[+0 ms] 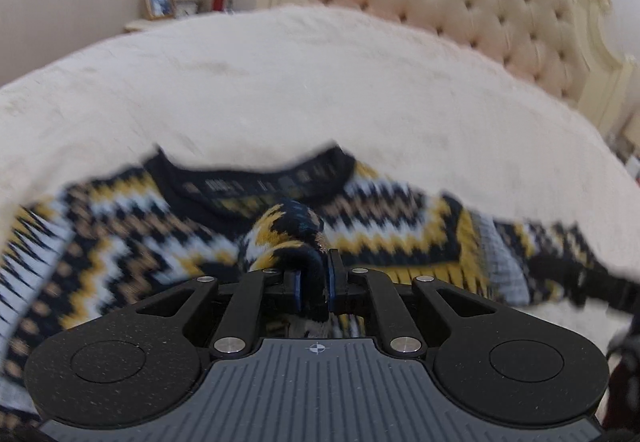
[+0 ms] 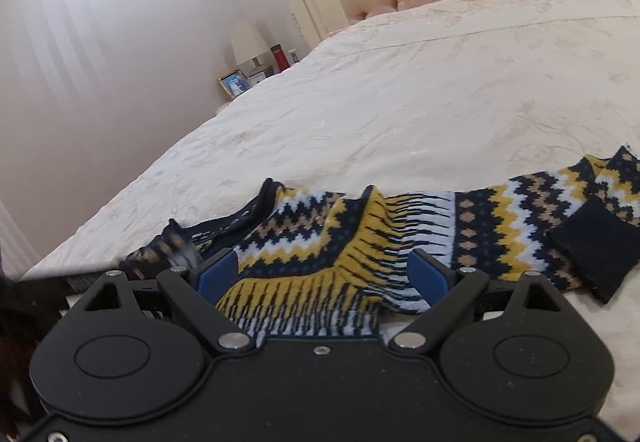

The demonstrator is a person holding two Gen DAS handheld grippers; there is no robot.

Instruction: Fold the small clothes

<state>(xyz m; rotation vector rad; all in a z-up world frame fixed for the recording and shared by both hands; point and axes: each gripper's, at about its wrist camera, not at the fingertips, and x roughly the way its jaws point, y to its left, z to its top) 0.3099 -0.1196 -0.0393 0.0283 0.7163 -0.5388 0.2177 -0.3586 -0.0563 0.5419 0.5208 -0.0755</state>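
Left gripper point(image 1: 313, 284), jaws pinched on a raised fold of the zigzag-patterned sweater point(image 1: 120, 242), which lies spread across the cream bedspread point(image 1: 280, 90). Right gripper point(image 2: 322, 278), jaws wide apart, straddling the sweater's yellow-and-white striped edge; one sleeve with dark cuff point(image 2: 592, 250) extends to its right.
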